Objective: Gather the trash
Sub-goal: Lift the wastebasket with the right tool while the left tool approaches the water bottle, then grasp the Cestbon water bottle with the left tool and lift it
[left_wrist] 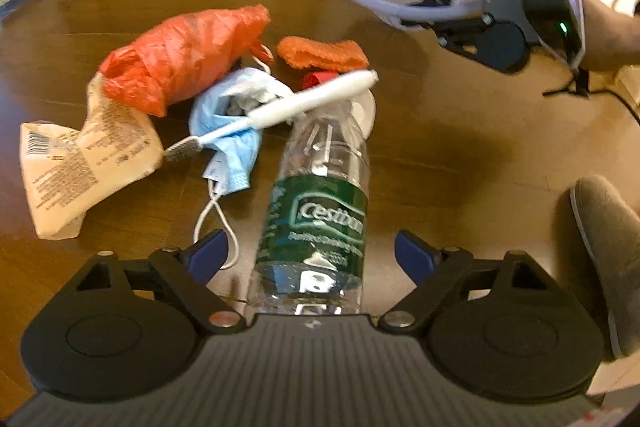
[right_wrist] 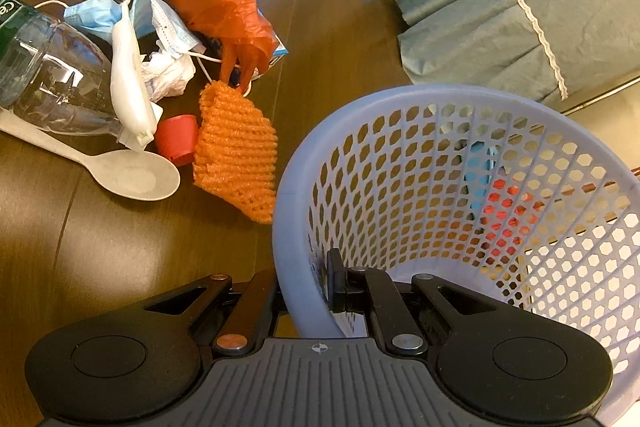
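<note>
Left wrist view. Your left gripper [left_wrist: 312, 251] stands spread wide, holding nothing, its blue-padded fingers [left_wrist: 208, 253] either side of the clear plastic water bottle with a green label [left_wrist: 316, 207]. The bottle lies on the brown wooden floor [left_wrist: 440, 155], base toward you, neck pointing away. Risk: it is smooth and round, so a squeeze off its middle may squirt it forward into the pile.

Item: long white plastic brush [left_wrist: 280, 111], lying across the bottle's neck ahead of the fingers. Risk: lifting the bottle may flip it aside.

Item: crumpled pale blue face mask [left_wrist: 232, 147], ahead and left, its white ear loop [left_wrist: 216, 223] trailing to just beside your left pad. Risk: closing may snag the loop and drag the mask along.

Further ahead-left: crumpled red-orange plastic bag [left_wrist: 188, 55] and creased beige printed wrapper [left_wrist: 72, 167]. Far ahead-right: your right gripper [left_wrist: 444, 11] on the tilted basket.

Right wrist view. Your right gripper [right_wrist: 306, 291] is clamped on the rim of the pale lilac perforated plastic basket [right_wrist: 460, 187], one finger inside, one outside. The basket looks empty, though colours showing through the holes make that uncertain. Risk: a one-point rim grip lets it swing or slip as trash drops in.

Left of the basket: orange foam net sleeve [right_wrist: 236, 151], small red cap [right_wrist: 176, 139], white plastic spoon [right_wrist: 132, 175].
</note>
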A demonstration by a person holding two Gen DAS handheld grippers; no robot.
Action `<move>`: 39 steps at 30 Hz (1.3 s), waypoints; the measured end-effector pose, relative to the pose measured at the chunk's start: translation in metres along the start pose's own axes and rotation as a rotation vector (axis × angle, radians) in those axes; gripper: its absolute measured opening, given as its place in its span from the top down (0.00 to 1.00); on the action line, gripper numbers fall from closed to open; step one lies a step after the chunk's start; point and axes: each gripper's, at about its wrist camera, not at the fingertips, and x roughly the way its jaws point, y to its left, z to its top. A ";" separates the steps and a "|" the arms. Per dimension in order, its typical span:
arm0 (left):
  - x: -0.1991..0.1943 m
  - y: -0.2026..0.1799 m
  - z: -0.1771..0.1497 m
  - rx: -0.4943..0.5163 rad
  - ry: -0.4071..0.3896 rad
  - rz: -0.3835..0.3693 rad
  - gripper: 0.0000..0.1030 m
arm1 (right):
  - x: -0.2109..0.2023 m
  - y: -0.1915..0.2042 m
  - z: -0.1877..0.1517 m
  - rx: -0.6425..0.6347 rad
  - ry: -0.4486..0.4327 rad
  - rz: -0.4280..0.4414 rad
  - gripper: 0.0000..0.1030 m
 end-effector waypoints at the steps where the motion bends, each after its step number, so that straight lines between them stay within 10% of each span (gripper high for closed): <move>1: 0.002 -0.002 -0.001 0.016 0.010 0.000 0.18 | 0.000 0.000 0.000 0.001 0.000 0.000 0.98; 12: 0.024 -0.005 0.001 0.069 0.108 0.051 0.38 | -0.003 0.004 -0.004 -0.009 0.003 0.004 0.98; 39: 0.021 -0.011 0.004 0.087 0.113 0.096 0.41 | -0.006 0.002 -0.001 0.003 0.003 0.004 0.98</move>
